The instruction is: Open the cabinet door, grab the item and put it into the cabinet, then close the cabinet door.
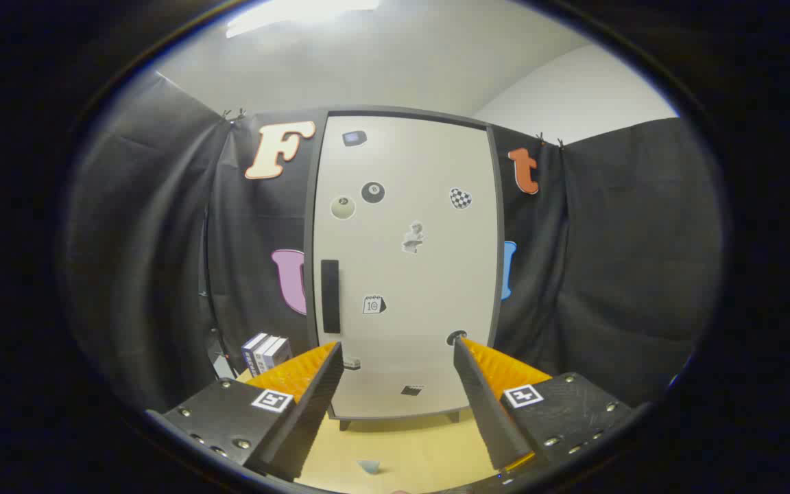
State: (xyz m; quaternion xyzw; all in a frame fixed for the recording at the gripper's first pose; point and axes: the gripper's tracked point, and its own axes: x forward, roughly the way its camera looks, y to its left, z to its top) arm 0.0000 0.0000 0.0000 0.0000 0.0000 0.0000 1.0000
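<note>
White cabinet [405, 267] is standing shut beyond my fingers, its dark handle [330, 296] just ahead of the left one. I'm holding the gripper [398, 353] wide open, gripping nothing. Boxes [266, 351] are sitting beside the left finger.

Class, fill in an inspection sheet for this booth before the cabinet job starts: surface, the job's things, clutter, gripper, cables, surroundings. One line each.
Surface: yellowish table top, bare between the fingers.
Job's things: cabinet stands upright beyond the fingers, its door shut; dark vertical handle near the door's left edge; stickers dotted over the door. Small pale blue item lies on the table between the fingers, near their base.
Clutter: stack of boxes left of the cabinet.
Gripper: gripper open, fingers spread wide, holding nothing, apart from the cabinet.
Cables: nothing seen.
Surroundings: black cloth wall behind and beside the cabinet; white wall and ceiling light above.
</note>
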